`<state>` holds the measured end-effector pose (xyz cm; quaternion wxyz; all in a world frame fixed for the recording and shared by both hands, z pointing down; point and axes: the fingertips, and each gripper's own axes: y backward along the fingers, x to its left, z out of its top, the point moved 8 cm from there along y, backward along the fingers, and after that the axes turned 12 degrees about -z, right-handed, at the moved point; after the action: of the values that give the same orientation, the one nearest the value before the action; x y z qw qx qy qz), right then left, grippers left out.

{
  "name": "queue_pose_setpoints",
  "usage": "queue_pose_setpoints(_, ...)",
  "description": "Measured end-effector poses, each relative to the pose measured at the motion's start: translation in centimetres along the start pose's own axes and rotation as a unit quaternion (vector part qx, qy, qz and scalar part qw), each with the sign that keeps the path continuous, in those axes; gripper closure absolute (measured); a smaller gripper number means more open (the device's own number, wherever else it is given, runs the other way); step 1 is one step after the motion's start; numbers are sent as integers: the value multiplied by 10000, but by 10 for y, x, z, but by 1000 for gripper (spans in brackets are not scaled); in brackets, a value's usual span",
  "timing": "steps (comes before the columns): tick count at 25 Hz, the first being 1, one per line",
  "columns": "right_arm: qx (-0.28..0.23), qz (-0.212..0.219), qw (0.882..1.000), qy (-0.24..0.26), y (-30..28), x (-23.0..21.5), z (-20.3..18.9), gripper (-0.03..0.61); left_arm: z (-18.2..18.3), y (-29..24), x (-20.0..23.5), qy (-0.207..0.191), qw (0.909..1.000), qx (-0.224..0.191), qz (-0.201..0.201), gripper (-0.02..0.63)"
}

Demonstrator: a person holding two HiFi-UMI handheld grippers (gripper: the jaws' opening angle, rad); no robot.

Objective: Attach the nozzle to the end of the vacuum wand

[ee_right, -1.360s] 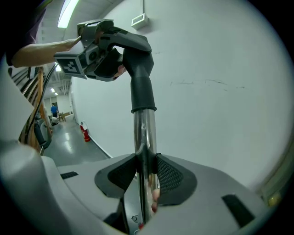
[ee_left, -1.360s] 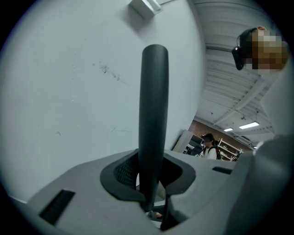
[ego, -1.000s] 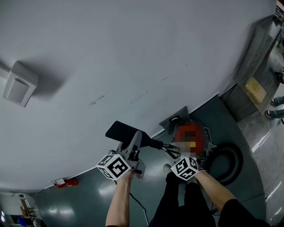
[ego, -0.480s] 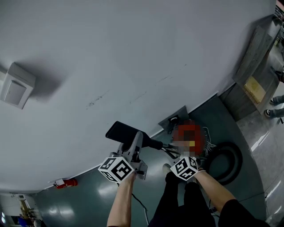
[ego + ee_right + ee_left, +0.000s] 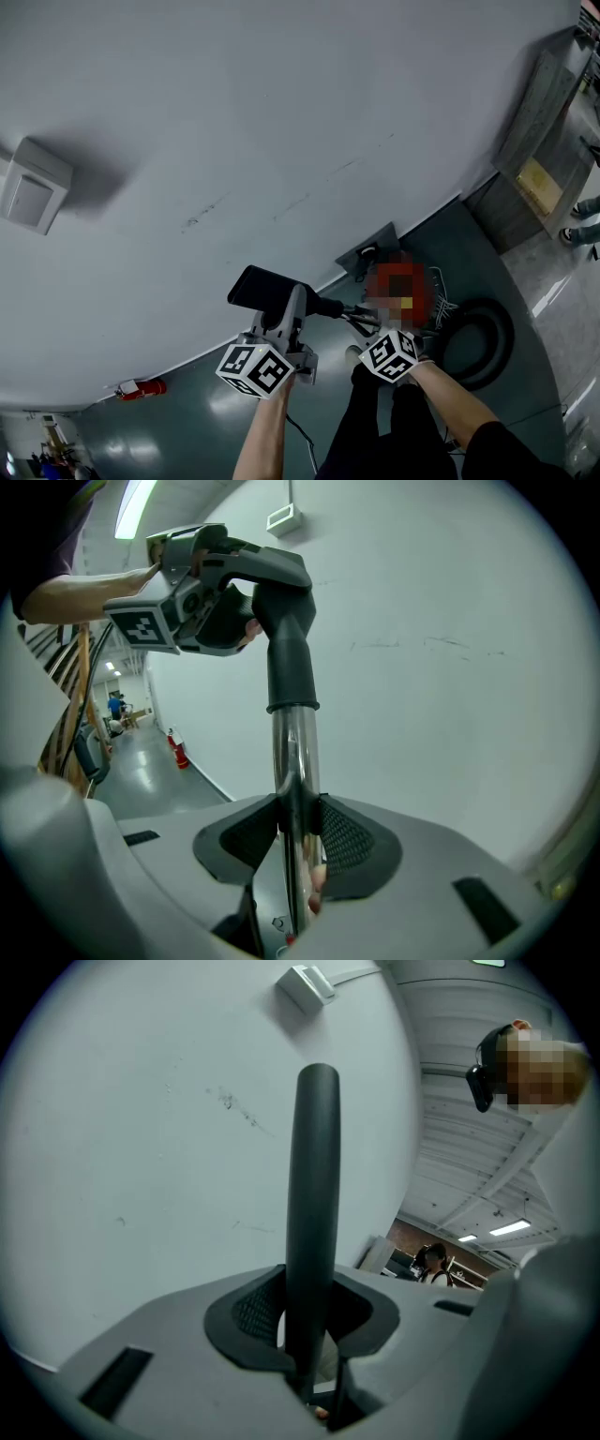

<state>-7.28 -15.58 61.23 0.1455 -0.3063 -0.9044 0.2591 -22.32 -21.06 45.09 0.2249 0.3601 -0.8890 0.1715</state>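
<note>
A flat black nozzle (image 5: 269, 287) is held up in front of the wall, with my left gripper (image 5: 287, 307) shut on its head. In the left gripper view the nozzle (image 5: 314, 1213) stands edge-on between the pads. Its black neck (image 5: 289, 663) sits over the end of the chrome wand (image 5: 293, 761), with the collar around the tube. My right gripper (image 5: 298, 832) is shut on the wand just below that joint, and in the head view it (image 5: 362, 320) lies to the right of the left gripper. The left gripper (image 5: 192, 592) shows at the top left of the right gripper view.
A grey wall (image 5: 281, 122) fills most of the head view, with a white box (image 5: 33, 192) mounted on it. A red vacuum body sits by a coiled black hose (image 5: 480, 342) on the floor. A red extinguisher (image 5: 141, 386) stands at the wall's foot, and a cabinet (image 5: 544, 141) at the right.
My left gripper has rolled a little and its marker cube has shifted slightly right and down. The nozzle has turned with it. The right gripper has kept still.
</note>
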Motion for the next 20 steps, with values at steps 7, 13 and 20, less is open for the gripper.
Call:
queue_pose_setpoints(7, -2, 161, 9998, -134, -1, -1, 0, 433, -1, -3, 21, 691, 9970, -113, -324, 522)
queue_pose_setpoints(13, 34, 164, 9997, -156, -5, 3, -1, 433, -9, 8, 11, 283, 9989, -376, 47, 522)
queue_pose_setpoints(20, 19, 161, 9999, -13, -7, 5, -1, 433, -11, 8, 23, 523, 9976, -447, 74, 524)
